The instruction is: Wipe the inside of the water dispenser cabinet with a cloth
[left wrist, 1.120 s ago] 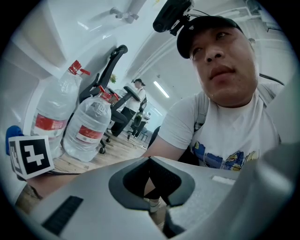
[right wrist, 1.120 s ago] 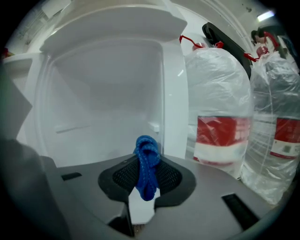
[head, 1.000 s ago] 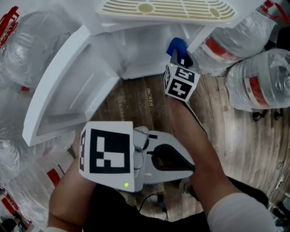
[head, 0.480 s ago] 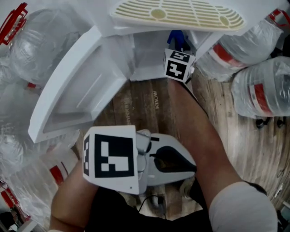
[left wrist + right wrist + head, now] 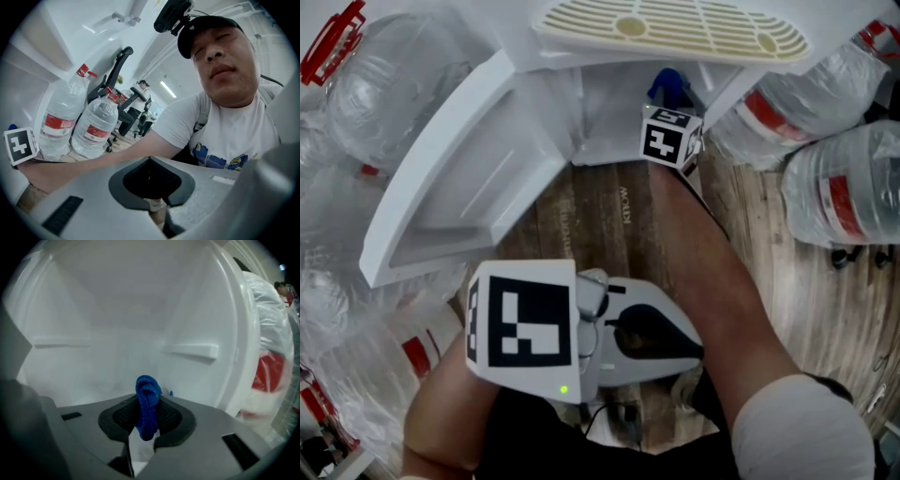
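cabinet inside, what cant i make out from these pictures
Cabinet floor: right gripper view, behind the right gripper; head view, under the tray.
Cloth: mostly hidden between the jaws; contact with any wall unclear.
Dirt or wet marks: too blurred, both views.

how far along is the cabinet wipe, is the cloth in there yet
Done: the cabinet door is swung open and the right gripper is shut on the blue cloth. In hand: that gripper is at the cabinet opening, cloth pointed inside; whether it touches a surface is unclear. Remaining: the wiping itself, since nothing inside shows how much is covered. The left gripper is shut and idle.
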{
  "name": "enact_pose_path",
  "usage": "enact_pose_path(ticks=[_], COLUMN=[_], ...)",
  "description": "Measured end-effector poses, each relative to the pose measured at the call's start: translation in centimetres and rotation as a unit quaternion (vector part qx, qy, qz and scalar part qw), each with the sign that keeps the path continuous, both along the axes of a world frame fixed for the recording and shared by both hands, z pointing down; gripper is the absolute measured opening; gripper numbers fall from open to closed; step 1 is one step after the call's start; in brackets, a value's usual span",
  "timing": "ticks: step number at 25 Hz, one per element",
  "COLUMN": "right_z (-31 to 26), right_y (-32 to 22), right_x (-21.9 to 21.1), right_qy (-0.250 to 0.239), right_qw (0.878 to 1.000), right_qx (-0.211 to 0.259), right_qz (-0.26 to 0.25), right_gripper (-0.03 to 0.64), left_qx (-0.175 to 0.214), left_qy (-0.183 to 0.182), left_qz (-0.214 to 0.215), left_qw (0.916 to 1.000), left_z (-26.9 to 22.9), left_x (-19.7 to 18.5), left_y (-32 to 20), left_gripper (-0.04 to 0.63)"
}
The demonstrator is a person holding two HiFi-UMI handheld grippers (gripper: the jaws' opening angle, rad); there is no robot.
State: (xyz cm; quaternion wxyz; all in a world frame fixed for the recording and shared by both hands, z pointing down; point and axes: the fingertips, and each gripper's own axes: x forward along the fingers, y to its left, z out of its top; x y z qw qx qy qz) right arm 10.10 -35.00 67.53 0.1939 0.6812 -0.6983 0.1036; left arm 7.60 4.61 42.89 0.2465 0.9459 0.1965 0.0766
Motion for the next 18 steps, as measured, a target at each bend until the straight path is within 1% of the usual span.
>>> enact_pose_path(ticks=[3,7,10,18], right_z=[0.6,1.7,1.9,2.2], right_y=[1.1,2.9,4.1,6.0], right_x=[0.4,1.3,1.7,2.9], right_qy=[0.007,0.011,0.026,0.044], right_qw=[1.000,1.000,0.999,0.998], right_qx=[-0.009,-0.022,-0.024,-0.029], right_qz=[-0.002,0.002,-0.007,-0.023], right_gripper=[0.081,0.081,0.081,0.082], left_qx=[0.004,0.006,0.002,0.001], left_qy=[-0.004,0.002,0.005,0.008], left_qz=[0.011,0.016,0.016,0.027], left_qw=[0.9999,0.9998,0.9999,0.9996], left_z=[0.2,-0.1,-0.2,-0.2], left_x=[0.2,0.1,0.1,0.5], left_y=[0.6,0.9,1.0,1.5], left_gripper=[0.002,0.002,0.002,0.002])
